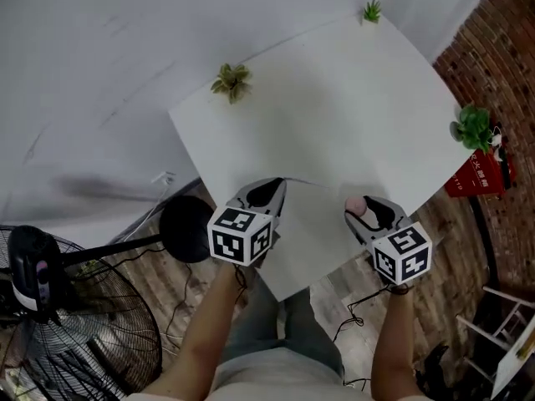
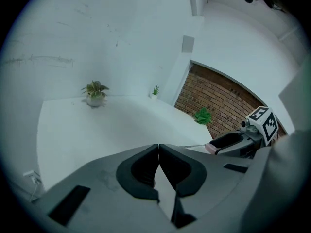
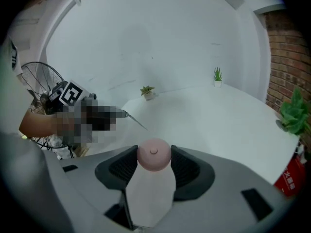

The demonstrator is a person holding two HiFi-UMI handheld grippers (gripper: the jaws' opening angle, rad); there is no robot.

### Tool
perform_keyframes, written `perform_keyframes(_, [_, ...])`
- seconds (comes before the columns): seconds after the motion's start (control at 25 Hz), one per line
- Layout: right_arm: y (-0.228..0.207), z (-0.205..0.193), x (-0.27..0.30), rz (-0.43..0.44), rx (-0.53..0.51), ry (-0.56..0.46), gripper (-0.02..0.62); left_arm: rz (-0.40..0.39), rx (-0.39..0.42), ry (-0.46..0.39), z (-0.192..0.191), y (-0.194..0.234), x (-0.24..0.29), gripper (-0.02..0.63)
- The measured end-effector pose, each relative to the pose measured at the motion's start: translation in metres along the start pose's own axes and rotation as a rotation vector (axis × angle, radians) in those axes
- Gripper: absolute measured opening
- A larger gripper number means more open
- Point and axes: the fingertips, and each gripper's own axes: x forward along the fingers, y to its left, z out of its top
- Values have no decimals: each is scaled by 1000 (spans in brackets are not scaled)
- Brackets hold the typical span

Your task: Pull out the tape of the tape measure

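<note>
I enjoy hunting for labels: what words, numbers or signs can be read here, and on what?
White characters on the red box by the brick wall: too blurred to read.
Two marker cubes: black-and-white square patterns, no words.
Nothing else bears print.

Tape measure (image 3: pixel 154 155): small round pink case with a small stud at the centre of its face. You have it clamped between the pads of your right tool (image 3: pixel 154 153), above the near corner of the worktop (image 1: pixel 334 98). The tape (image 3: pixel 136 121) is a thin pale strip, pulled out. It spans across to your left tool (image 2: pixel 159 148), whose jaws are closed on its end.
</note>
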Motion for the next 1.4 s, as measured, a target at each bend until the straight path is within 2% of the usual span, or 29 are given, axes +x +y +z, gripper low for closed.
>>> perform_keyframes(0.16, [0, -24, 0, -4, 22, 28, 216, -25, -17, 63, -21, -10, 5, 14])
perform_keyframes(0.32, [0, -42, -1, -3, 25, 54, 216, -23, 5, 125, -38, -19, 9, 14])
perform_keyframes(0.52, [0, -55, 0, 2, 0, 94, 216, -10, -2, 158, -48, -22, 14, 14])
perform_keyframes(0.88, [3, -62, 7, -18, -80, 146, 216, 30, -45, 222, -60, -21, 16, 14])
perform_keyframes(1.16, [4, -63, 13, -20, -105, 167, 218, 54, -31, 268, -68, -18, 20, 14])
perform_keyframes(1.4, [4, -64, 13, -31, -107, 157, 218, 61, -62, 264, -67, -17, 21, 15])
